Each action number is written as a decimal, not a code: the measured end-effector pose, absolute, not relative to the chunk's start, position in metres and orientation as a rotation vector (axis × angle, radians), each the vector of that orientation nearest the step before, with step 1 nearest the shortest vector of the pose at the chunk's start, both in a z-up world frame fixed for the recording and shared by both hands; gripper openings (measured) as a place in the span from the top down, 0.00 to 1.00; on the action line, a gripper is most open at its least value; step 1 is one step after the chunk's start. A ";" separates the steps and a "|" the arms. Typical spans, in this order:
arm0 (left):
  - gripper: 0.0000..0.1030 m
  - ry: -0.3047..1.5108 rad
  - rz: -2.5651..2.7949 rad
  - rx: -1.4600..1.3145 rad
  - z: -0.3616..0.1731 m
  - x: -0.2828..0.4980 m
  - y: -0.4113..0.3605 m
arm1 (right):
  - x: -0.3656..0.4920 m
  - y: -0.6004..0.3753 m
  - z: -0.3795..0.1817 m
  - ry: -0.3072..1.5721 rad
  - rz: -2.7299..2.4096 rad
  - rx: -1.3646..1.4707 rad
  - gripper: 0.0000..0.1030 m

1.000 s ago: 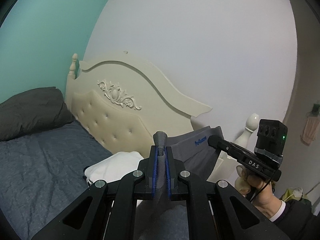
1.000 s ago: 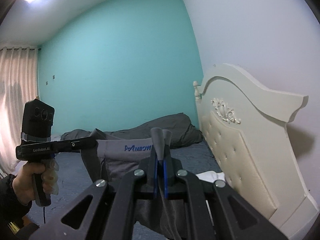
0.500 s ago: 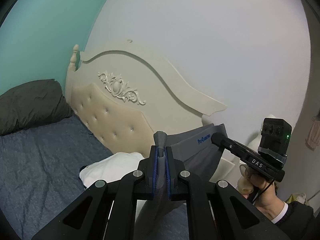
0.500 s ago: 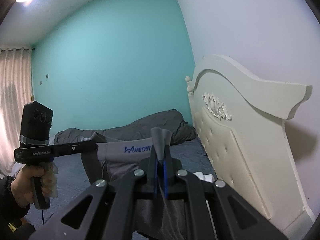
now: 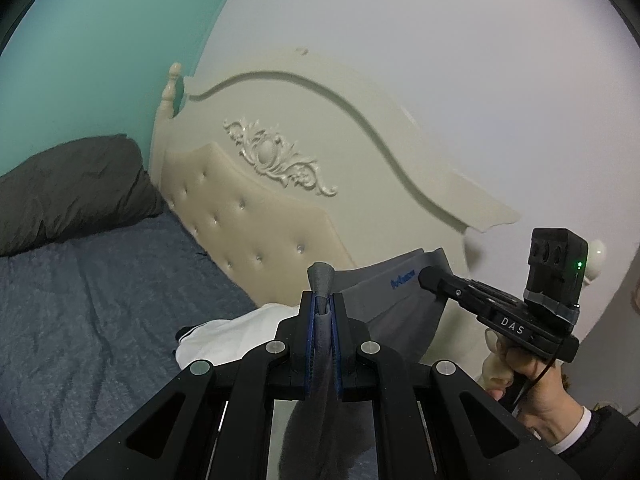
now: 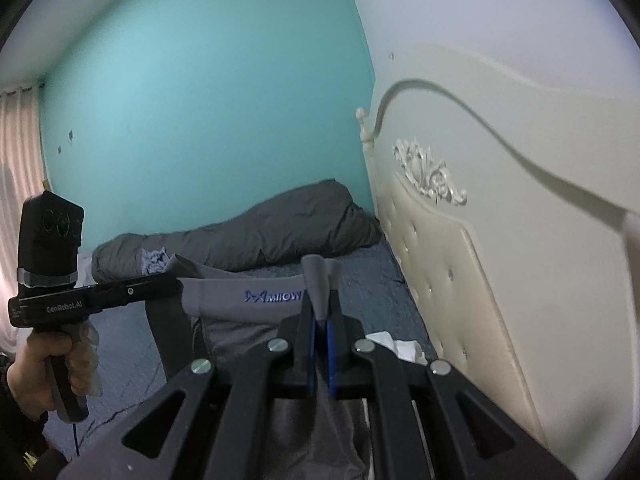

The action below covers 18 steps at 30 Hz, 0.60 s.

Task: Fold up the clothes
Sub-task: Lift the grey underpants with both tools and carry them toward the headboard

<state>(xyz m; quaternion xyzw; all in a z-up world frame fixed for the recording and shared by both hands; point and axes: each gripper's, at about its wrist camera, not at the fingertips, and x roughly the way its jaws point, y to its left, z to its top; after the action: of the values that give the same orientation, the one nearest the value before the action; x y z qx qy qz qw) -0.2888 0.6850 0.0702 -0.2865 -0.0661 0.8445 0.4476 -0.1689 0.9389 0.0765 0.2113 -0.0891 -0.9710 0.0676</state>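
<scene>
A grey garment (image 5: pixel 384 304) with a blue logo on its waistband hangs stretched between both grippers, above the bed. In the left wrist view my left gripper (image 5: pixel 322 304) is shut on one end of the waistband, and the fabric runs down between its blue pads. My right gripper (image 5: pixel 427 277) pinches the other end at the right, carried by a hand (image 5: pixel 532 384). In the right wrist view my right gripper (image 6: pixel 320 312) is shut on the grey garment (image 6: pixel 240 312), with the left gripper (image 6: pixel 174 280) clamped on the far end. The garment's lower part is hidden behind the gripper bodies.
A folded white cloth (image 5: pixel 240 332) lies on the blue-grey bed sheet (image 5: pixel 100 300) just under the garment, close to the cream tufted headboard (image 5: pixel 260 216). A dark grey duvet (image 6: pixel 260 232) lies along the teal wall. A curtain (image 6: pixel 16 152) hangs at the left.
Both grippers have travelled together toward the headboard and sunk a little. The headboard looks larger now. The garment stays stretched between them, both grips unchanged.
</scene>
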 end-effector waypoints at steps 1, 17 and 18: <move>0.93 -0.164 2.090 -0.717 0.067 -0.293 0.687 | -0.174 0.940 0.074 -0.269 -2.924 0.651 0.96; 0.92 -0.225 2.072 -0.936 -0.019 -0.372 0.707 | -0.267 0.961 0.007 -0.228 -2.871 0.980 0.96; 0.92 -0.227 2.070 -0.948 -0.023 -0.375 0.707 | -0.271 0.961 0.003 -0.223 -2.867 1.004 0.96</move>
<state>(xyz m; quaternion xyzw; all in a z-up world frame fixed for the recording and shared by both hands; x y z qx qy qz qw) -0.3745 0.7075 -0.0229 -0.3772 -0.0903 0.8235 0.4139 -0.2705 0.9609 0.0029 0.3291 -0.0732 -0.9402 0.0478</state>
